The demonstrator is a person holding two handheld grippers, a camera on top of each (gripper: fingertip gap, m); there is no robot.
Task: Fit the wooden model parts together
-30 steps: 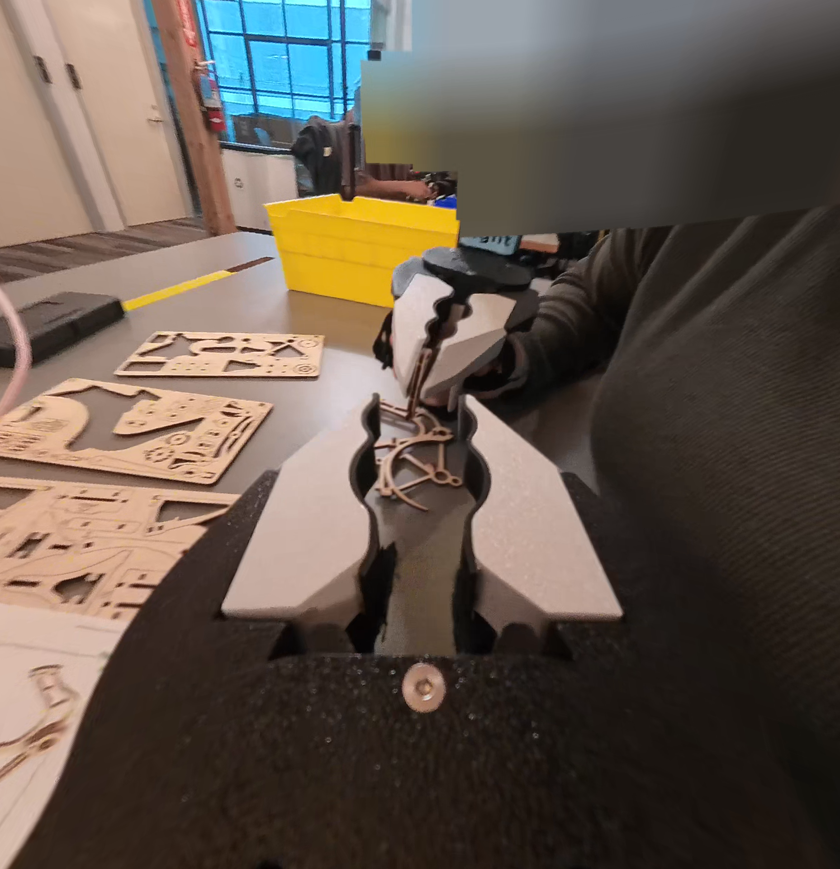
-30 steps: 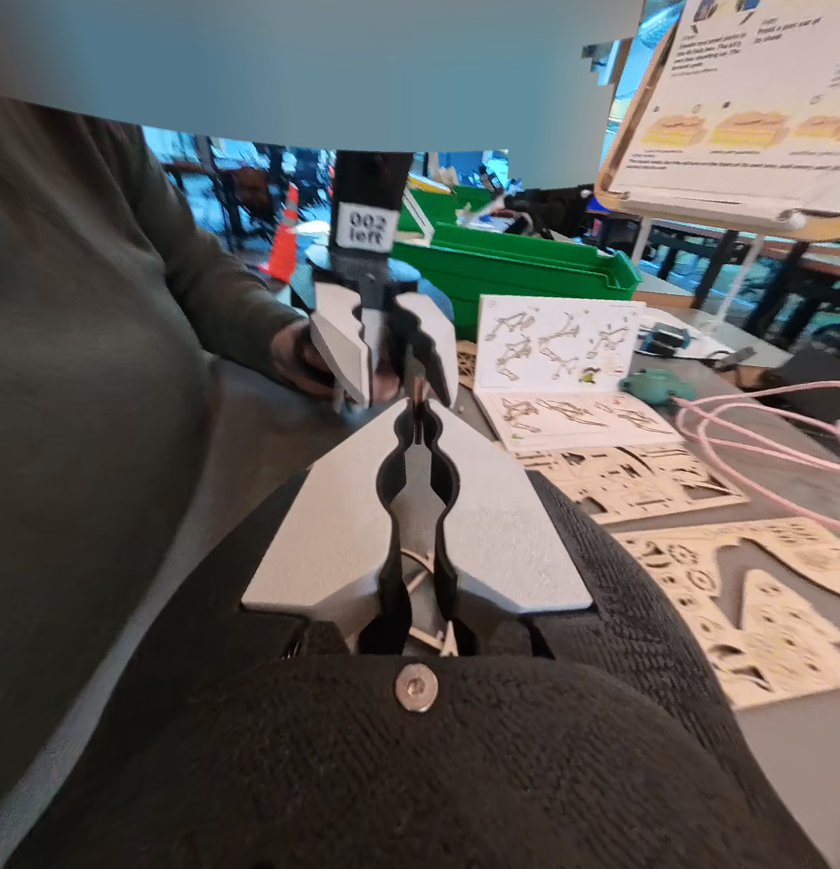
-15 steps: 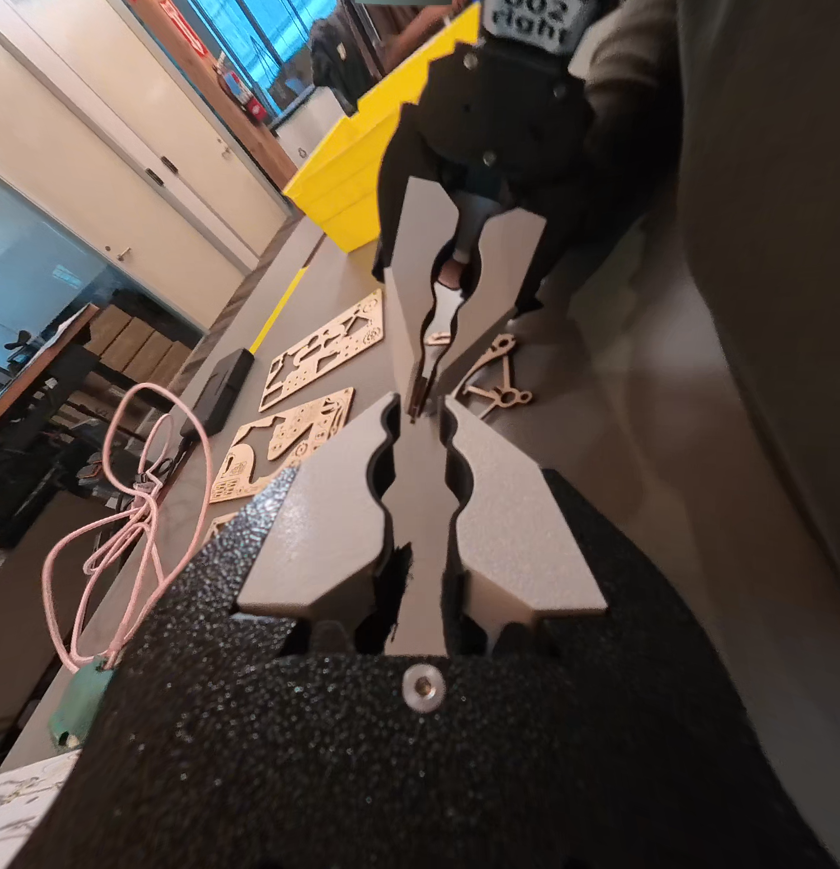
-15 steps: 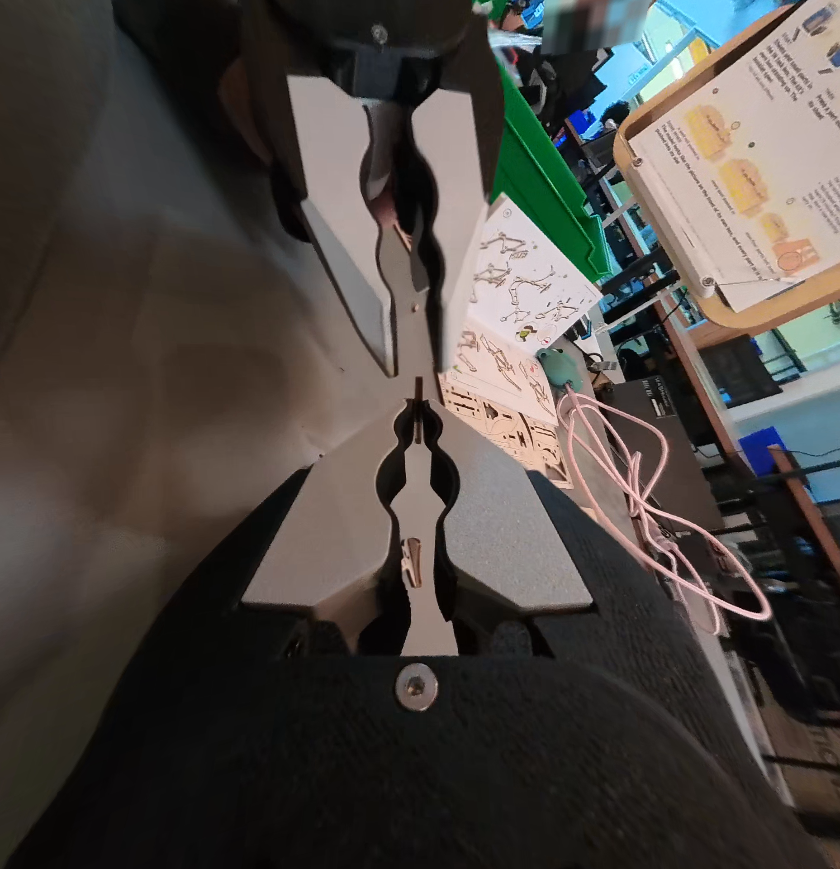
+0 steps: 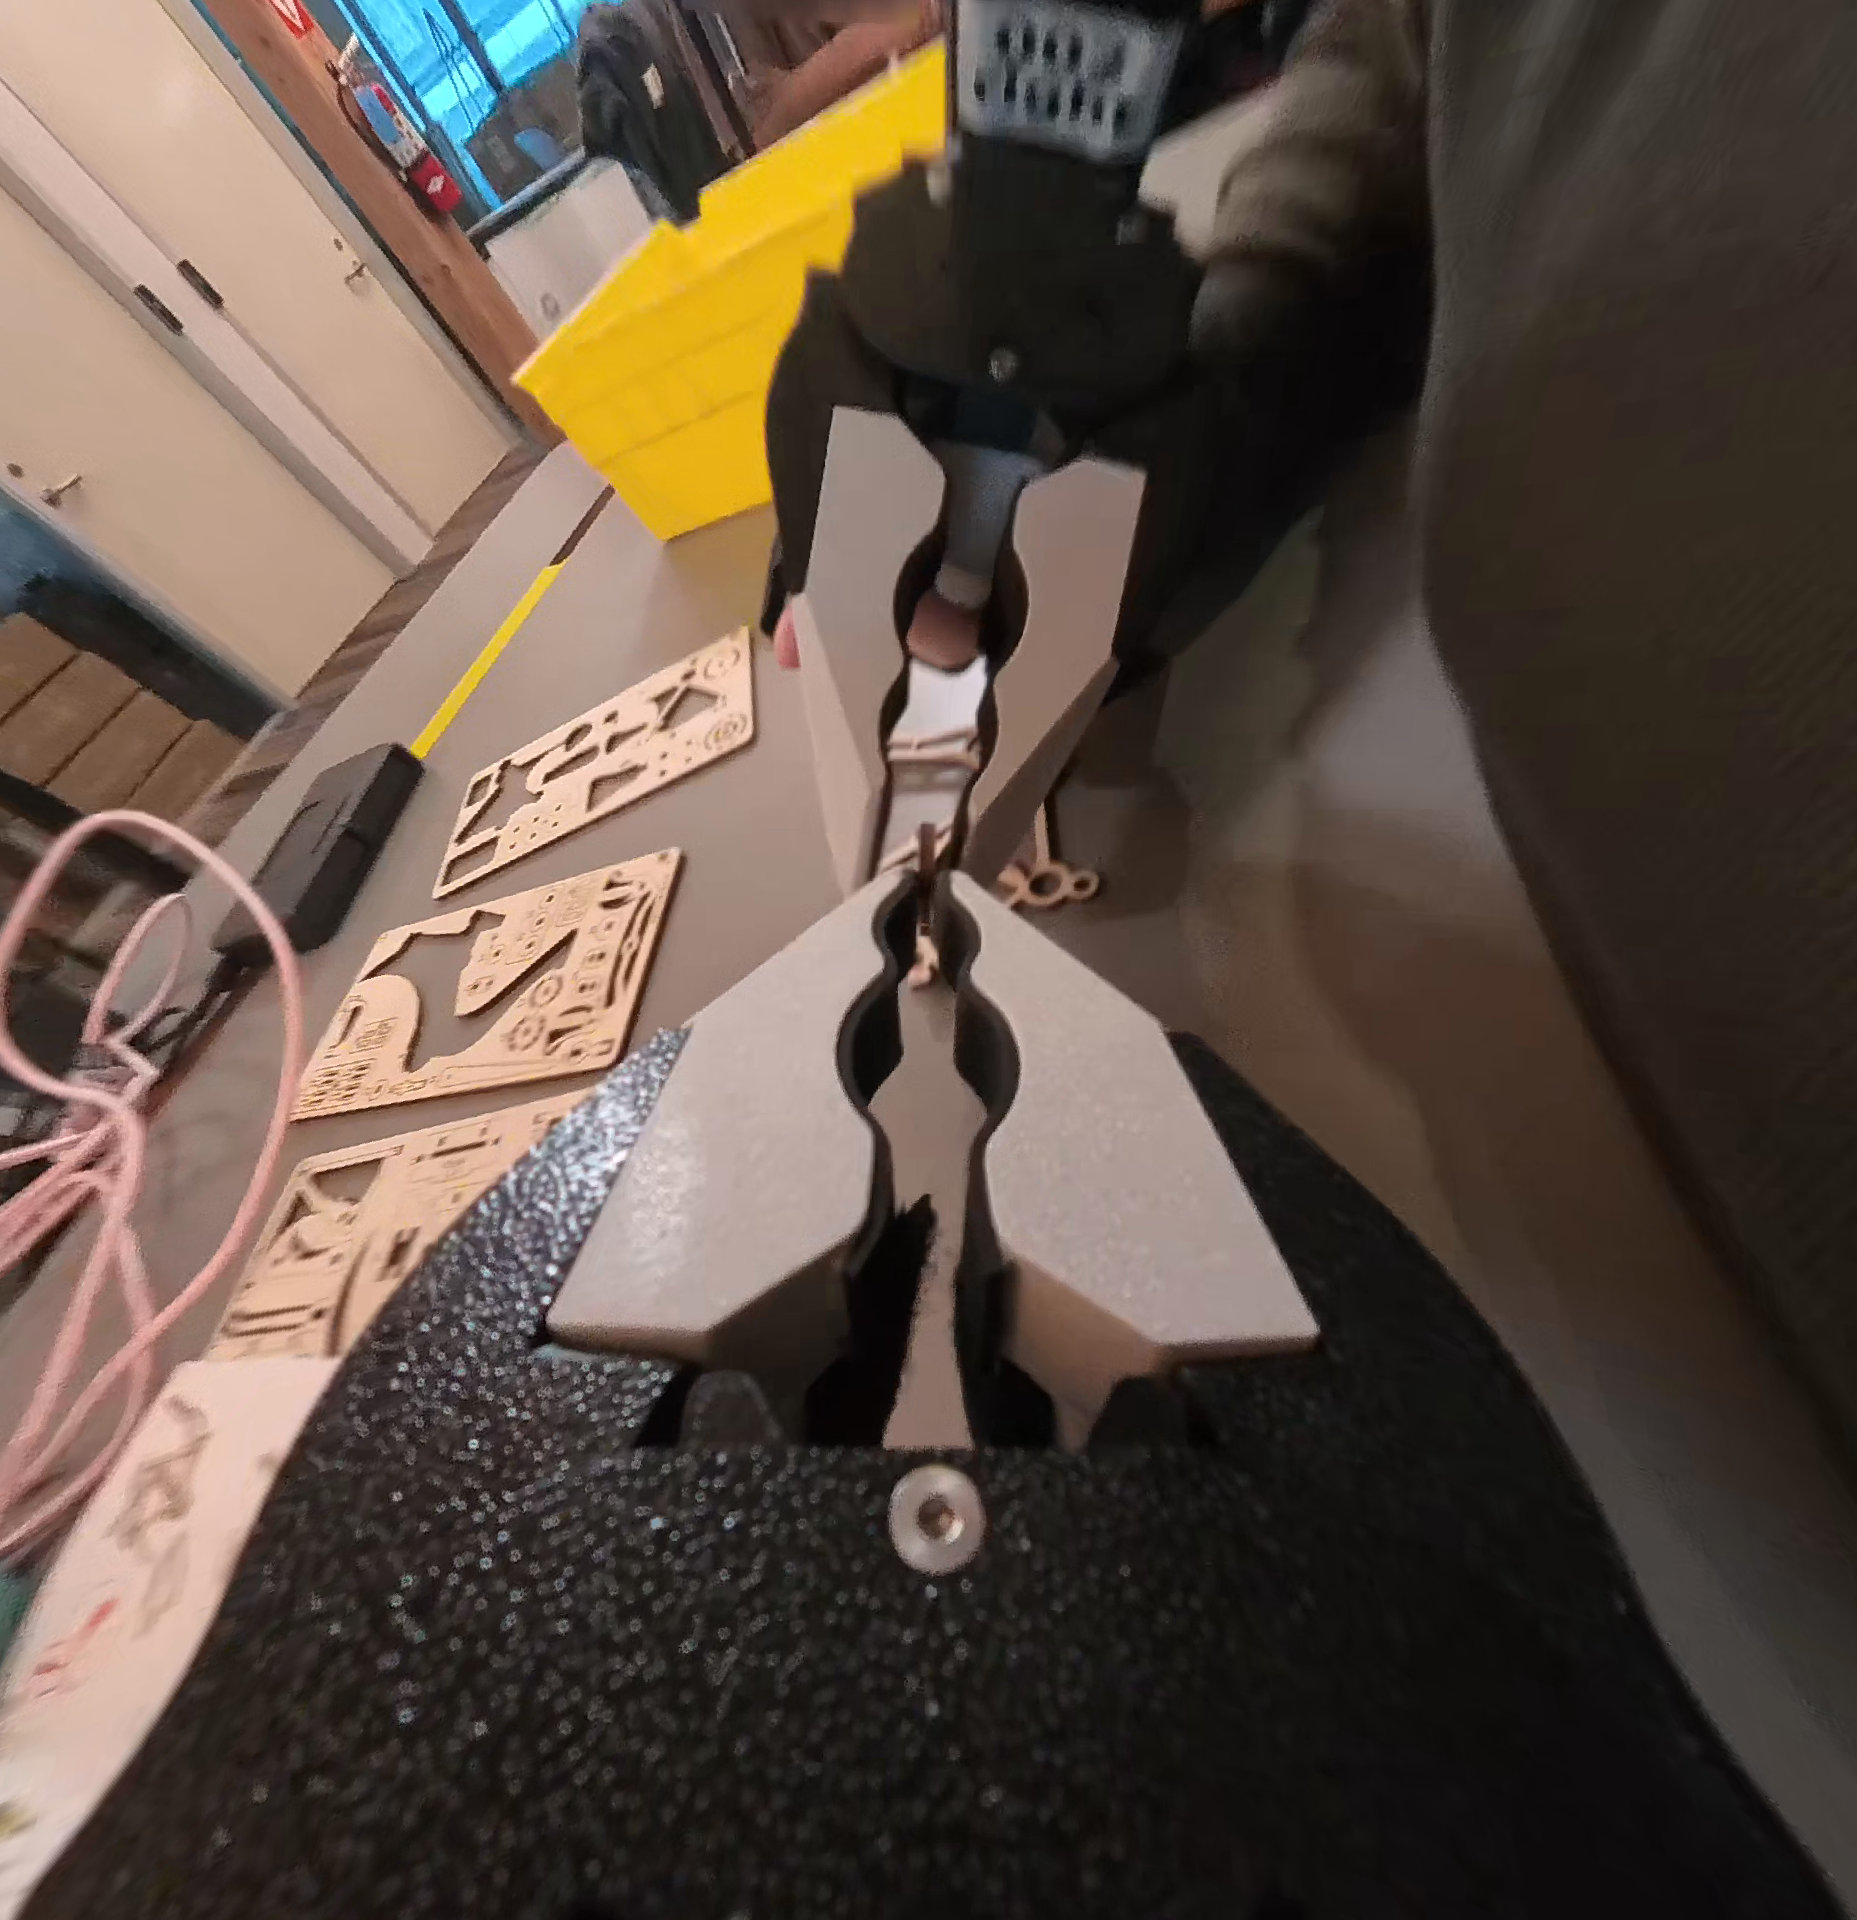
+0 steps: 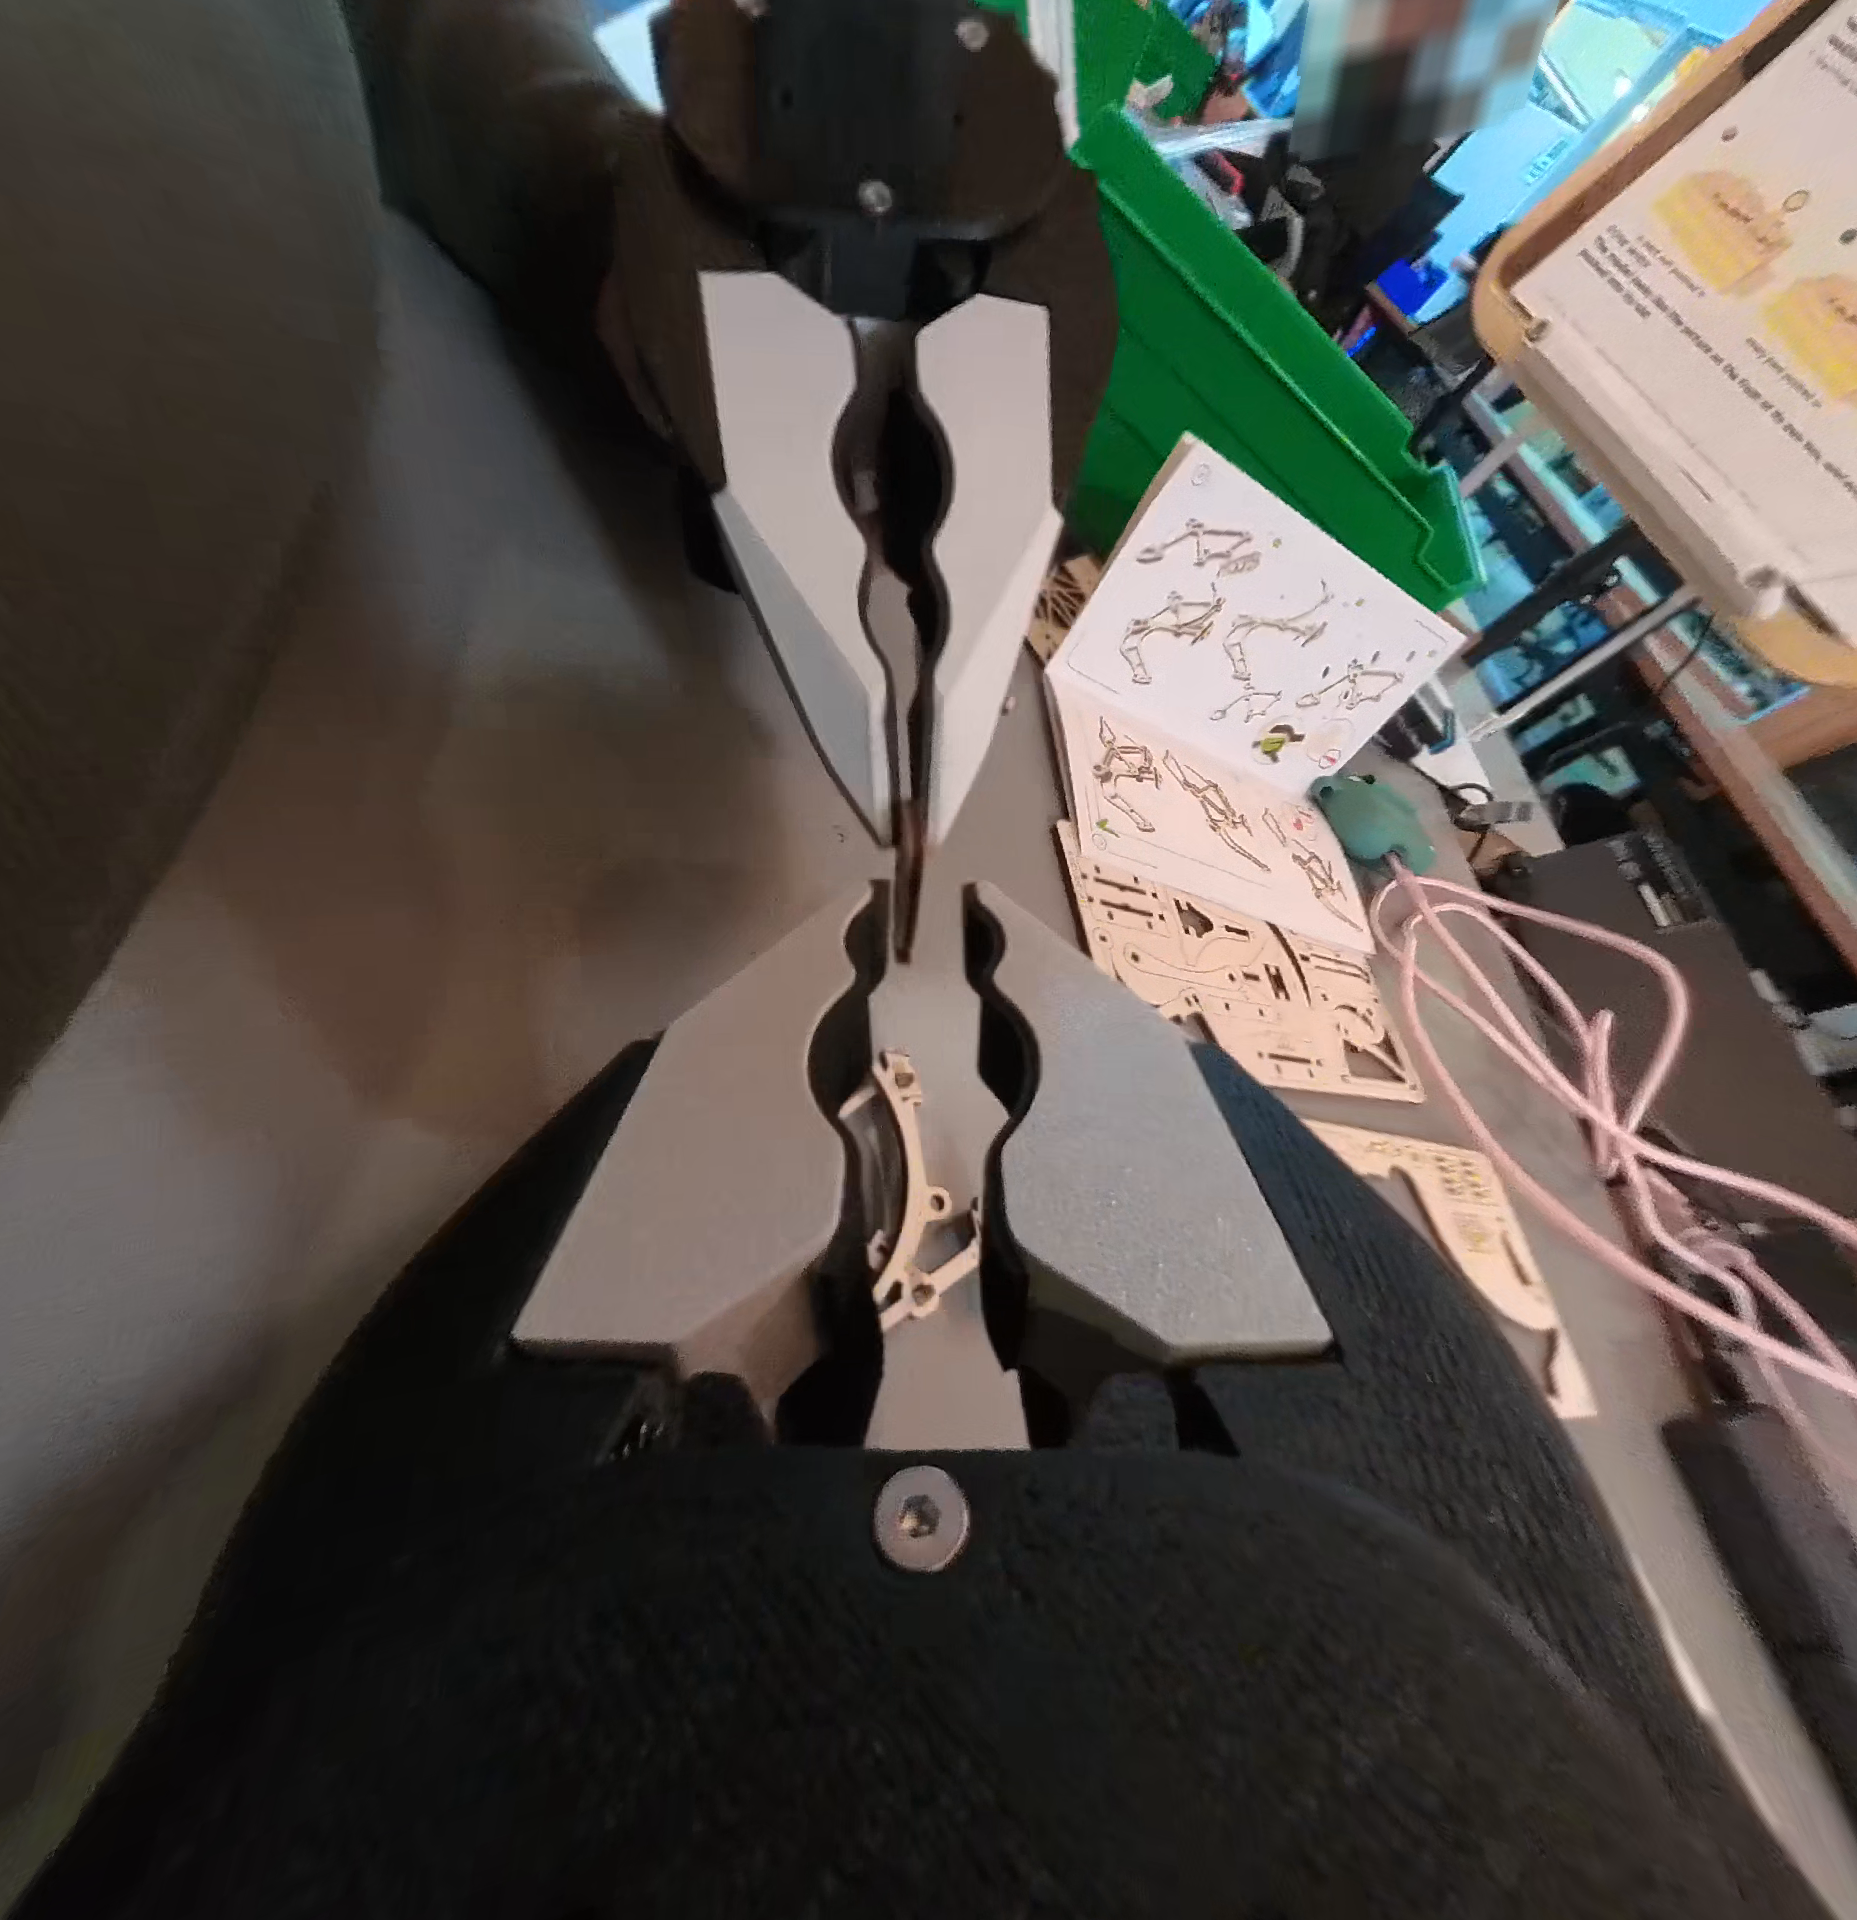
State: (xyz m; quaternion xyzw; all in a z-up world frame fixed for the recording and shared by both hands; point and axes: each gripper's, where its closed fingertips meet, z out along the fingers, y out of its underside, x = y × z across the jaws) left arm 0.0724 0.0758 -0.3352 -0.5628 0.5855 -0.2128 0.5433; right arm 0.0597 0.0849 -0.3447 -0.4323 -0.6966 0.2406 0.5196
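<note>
A thin wooden part [image 6: 906, 883], seen edge-on and dark, sits between the two tool tips, above the table [image 5: 758, 831]. The left gripper [image 6: 908, 831] has its jaws closed on the far end of the part, holding it upright so the free end points at the right gripper [image 6: 924, 914]. The right gripper's jaws stand slightly apart, the part's near end lying in the gap beside the left finger; it grips nothing, and looks placed to take or steady the piece. In the left wrist view the same part [image 5: 929, 868] shows at the meeting of the tips. A second, curved frame piece [image 6: 919, 1195] lies flat on the table under the right gripper, probably the mate for the held part, kept close for joining. Farther out lie the cut sheets [image 5: 498, 987], an open booklet [image 6: 1236, 707] turned toward the worker for reference, pink cable [image 6: 1630, 1039], a yellow bin [image 5: 716, 343] and a green bin [image 6: 1246, 343].
</note>
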